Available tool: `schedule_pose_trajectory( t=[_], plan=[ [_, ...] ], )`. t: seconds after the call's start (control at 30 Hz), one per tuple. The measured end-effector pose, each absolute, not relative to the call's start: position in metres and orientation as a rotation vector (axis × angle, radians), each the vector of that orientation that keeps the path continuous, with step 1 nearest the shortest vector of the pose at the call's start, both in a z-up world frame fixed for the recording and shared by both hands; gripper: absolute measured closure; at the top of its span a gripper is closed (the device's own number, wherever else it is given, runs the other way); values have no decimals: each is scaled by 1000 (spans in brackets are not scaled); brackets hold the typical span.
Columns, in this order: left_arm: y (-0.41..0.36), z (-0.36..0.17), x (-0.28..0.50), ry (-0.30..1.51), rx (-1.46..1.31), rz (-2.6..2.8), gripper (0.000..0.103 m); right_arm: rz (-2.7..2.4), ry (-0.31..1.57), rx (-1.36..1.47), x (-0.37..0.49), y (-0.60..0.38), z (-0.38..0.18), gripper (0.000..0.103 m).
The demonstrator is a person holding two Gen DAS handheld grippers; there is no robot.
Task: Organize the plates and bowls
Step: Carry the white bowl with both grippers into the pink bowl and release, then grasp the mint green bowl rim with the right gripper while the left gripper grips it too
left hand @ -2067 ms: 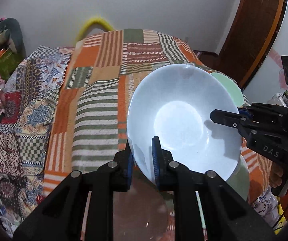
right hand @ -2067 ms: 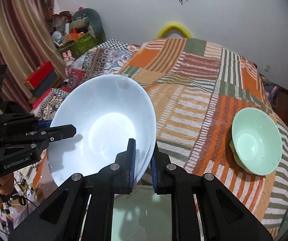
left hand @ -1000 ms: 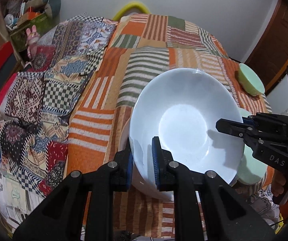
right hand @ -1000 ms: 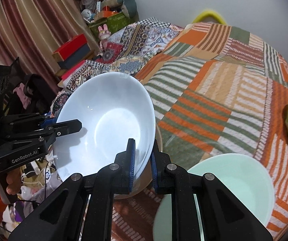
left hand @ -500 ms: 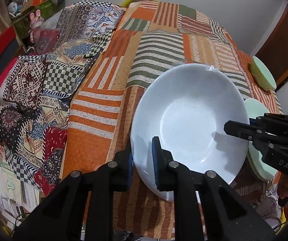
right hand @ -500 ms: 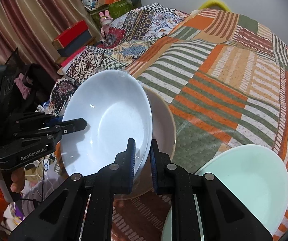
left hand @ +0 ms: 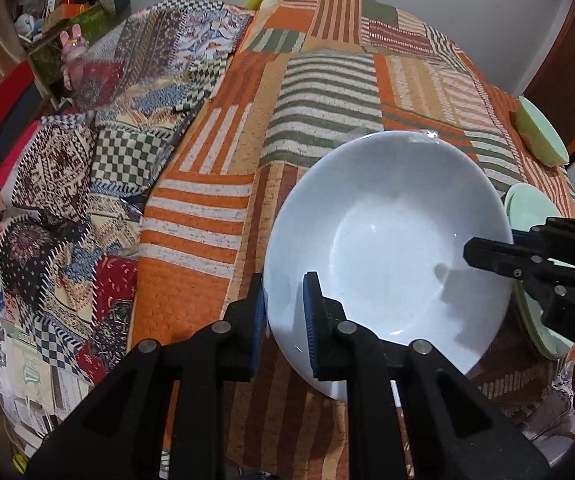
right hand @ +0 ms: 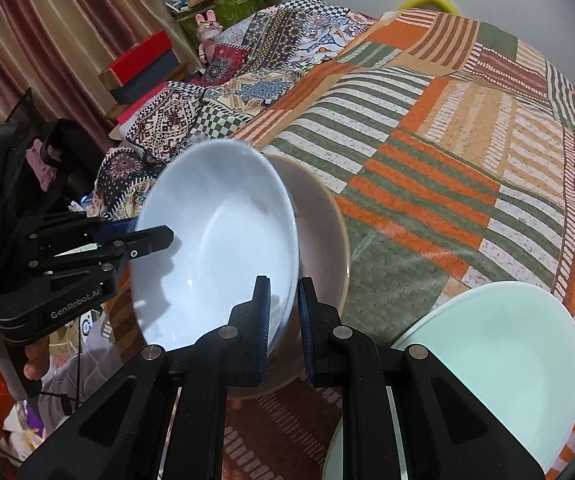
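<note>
A large white bowl hangs tilted between both grippers. My left gripper is shut on its near rim in the left wrist view, and shows in the right wrist view as the left gripper at the bowl's left edge. My right gripper is shut on the opposite rim, and the right gripper reaches in from the right in the left wrist view. Just under and behind the white bowl sits a beige bowl. Whether the two bowls touch I cannot tell.
A mint green bowl lies to the right, and a smaller green bowl sits further back. All rest on an orange and green patchwork cloth. Boxes, toys and a curtain stand at the left.
Both grippers have come down with the white bowl still held. It now hangs low over the beige bowl, which shows more at its right side in the right wrist view.
</note>
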State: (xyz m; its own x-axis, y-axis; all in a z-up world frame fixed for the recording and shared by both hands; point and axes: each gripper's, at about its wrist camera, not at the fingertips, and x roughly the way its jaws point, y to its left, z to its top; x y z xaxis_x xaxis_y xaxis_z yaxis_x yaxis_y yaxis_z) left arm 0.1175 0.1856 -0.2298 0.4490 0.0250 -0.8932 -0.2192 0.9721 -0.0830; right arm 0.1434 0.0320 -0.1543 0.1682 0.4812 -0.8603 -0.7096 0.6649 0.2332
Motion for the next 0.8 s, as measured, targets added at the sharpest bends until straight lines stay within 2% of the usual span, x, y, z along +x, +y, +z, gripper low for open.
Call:
schedule_pose_trajectory(
  t=[0.47, 0.57, 0.63, 0.73, 0.8],
  plan=[
    [182, -214, 118, 1049, -143, 162, 86, 852, 1092, -261, 148, 27, -149, 90],
    [182, -197, 119, 1013, -138, 167, 80, 851, 1069, -260, 148, 22, -141, 89],
    [180, -183, 119, 979, -129, 168, 79, 837, 1031, -260, 149, 17, -131, 83],
    [174, -161, 122, 919, -115, 166, 69, 822, 962, -232, 153, 1, -110, 69],
    [166, -144, 125, 872, -106, 161, 61, 808, 930, -214, 156, -12, -99, 66]
  ],
)
